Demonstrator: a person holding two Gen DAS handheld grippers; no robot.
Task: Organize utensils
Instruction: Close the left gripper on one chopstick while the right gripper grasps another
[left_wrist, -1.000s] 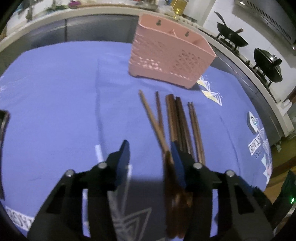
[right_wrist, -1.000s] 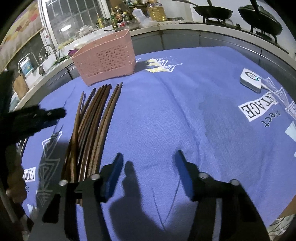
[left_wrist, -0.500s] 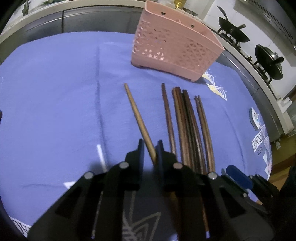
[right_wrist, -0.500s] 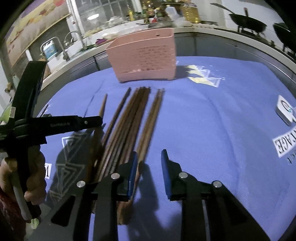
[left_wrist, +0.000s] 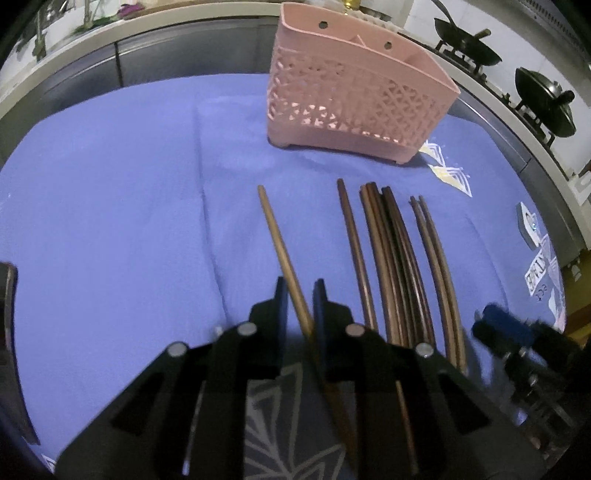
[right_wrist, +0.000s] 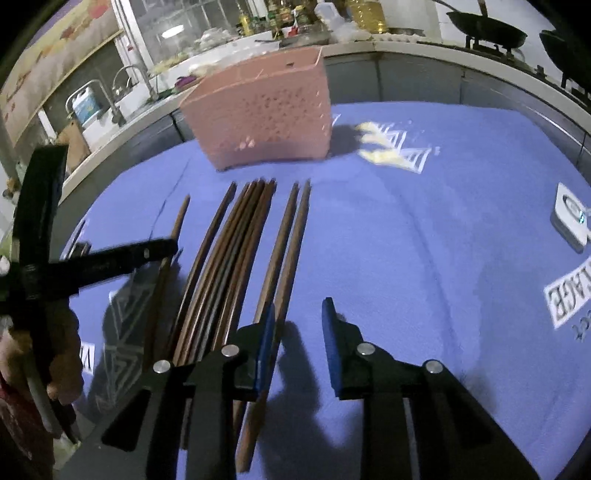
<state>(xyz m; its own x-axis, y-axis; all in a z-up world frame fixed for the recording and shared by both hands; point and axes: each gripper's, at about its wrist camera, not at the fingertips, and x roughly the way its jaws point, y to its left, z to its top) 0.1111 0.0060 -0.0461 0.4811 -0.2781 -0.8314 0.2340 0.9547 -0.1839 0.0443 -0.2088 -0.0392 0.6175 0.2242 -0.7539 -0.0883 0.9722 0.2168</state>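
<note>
Several brown wooden chopsticks (left_wrist: 395, 258) lie side by side on the blue cloth in front of a pink perforated utensil basket (left_wrist: 354, 92). My left gripper (left_wrist: 300, 306) is shut on the leftmost chopstick (left_wrist: 275, 229), which lies apart from the others and points toward the basket. In the right wrist view the same gripper (right_wrist: 162, 247) reaches in from the left, held by a hand (right_wrist: 55, 369). My right gripper (right_wrist: 297, 332) hangs open over the near ends of the rightmost pair of chopsticks (right_wrist: 291, 229). One chopstick runs under its left finger (right_wrist: 267, 332), and bare cloth shows between the pads.
A small white device (right_wrist: 570, 218) lies on the cloth (right_wrist: 424, 240) at the right, near printed lettering. A counter rim curves round the back. Two dark woks (left_wrist: 469, 48) sit on a stove at the far right, and a sink tap (right_wrist: 122, 92) stands at the far left.
My left gripper has shut on the leftmost chopstick, which now lies apart from the bundle. My right gripper has narrowed and moved left, over the rightmost pair.
</note>
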